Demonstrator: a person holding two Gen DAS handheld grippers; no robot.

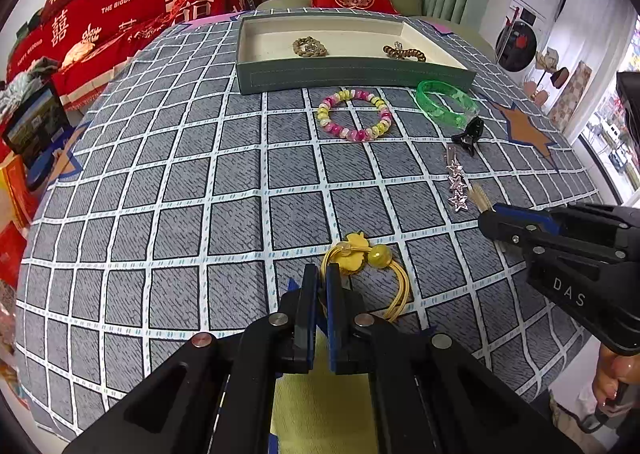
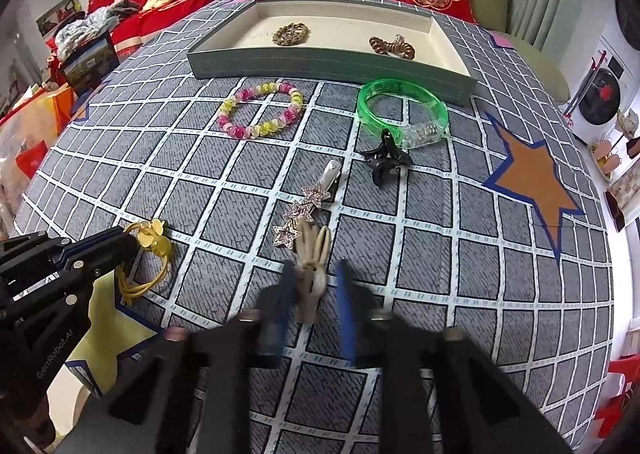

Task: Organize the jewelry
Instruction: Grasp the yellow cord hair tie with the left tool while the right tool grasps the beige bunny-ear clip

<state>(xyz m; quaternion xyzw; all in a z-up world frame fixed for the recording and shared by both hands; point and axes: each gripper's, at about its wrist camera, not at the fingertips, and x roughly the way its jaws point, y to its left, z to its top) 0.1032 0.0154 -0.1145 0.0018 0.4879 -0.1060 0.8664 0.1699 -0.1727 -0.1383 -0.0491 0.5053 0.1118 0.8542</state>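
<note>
The left gripper has its jaws drawn together on the cords of the yellow hair tie, whose near loop is hidden under the fingers. The right gripper is motion-blurred in its own view; its jaws look still apart there, with the beige rabbit hair clip between them, though they are probably clamped on it. From the left camera its tips cover that clip almost wholly. Just ahead of the right gripper lies the star hair clip, farther on the black claw clip, green bangle and beaded bracelet. The tray stands beyond them.
</note>
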